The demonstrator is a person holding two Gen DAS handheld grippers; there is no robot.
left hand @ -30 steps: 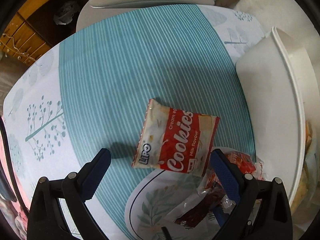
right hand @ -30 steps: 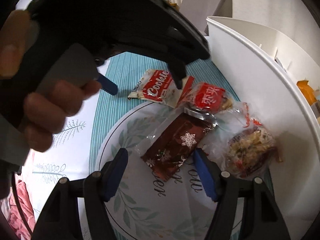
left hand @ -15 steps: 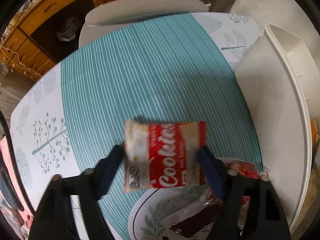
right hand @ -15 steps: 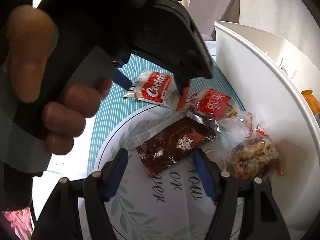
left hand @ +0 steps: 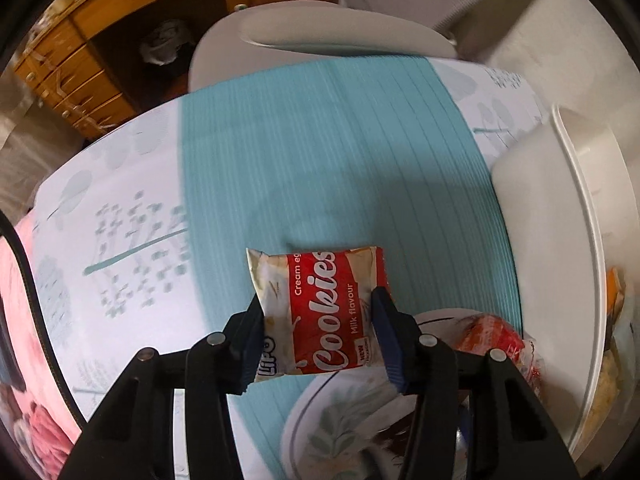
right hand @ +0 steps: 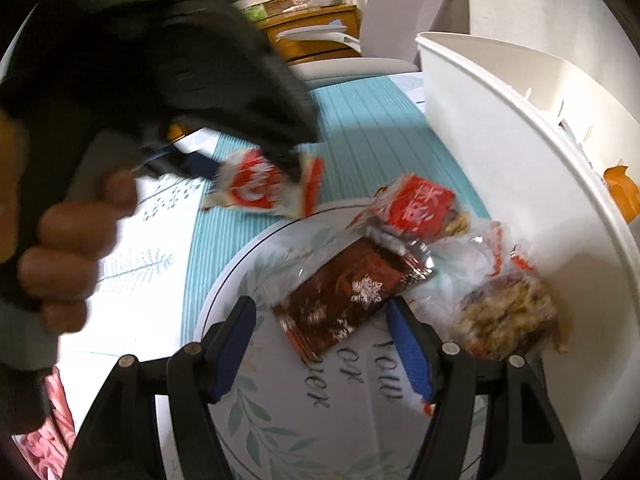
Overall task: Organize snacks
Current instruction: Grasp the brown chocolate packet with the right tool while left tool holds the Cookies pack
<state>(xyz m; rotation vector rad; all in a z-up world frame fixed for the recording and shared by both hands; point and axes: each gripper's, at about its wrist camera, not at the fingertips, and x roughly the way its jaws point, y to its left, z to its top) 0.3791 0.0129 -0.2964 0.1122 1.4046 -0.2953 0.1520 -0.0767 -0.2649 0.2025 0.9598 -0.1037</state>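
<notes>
1. Now our left gripper [left hand: 318,330] is clamped on the Lipo cream cookies packet [left hand: 320,312], its blue pads pressing the packet's two side edges; the packet hangs clear of the teal striped tablecloth [left hand: 320,152].
2. From the right wrist view we see that same packet [right hand: 264,188] held in the air just past the far rim of the round plate [right hand: 280,432], with the left hand [right hand: 68,260] wrapped around the black gripper body.
3. Our right gripper [right hand: 320,350] stands wide apart and grips nothing; its blue pads [right hand: 408,352] sit on either side of the near end of the brown snowflake wrapper [right hand: 348,292], and we cannot tell whether they touch it.
4. That brown wrapper lies on the plate, tilted, its far end touching a red packet with white characters [right hand: 416,206].
5. A clear bag of nutty brittle [right hand: 508,316] rests beside them, right against the outer wall of the white storage bin [right hand: 520,128].
6. Over the bin's rim we glimpse something orange [right hand: 620,190] inside, too little of it to name.
7. In the left wrist view the bin [left hand: 560,216] stands to the right of the tablecloth, and a grey chair back [left hand: 328,36] sits beyond the table's far edge, with wooden drawers [left hand: 80,80] behind it.
</notes>
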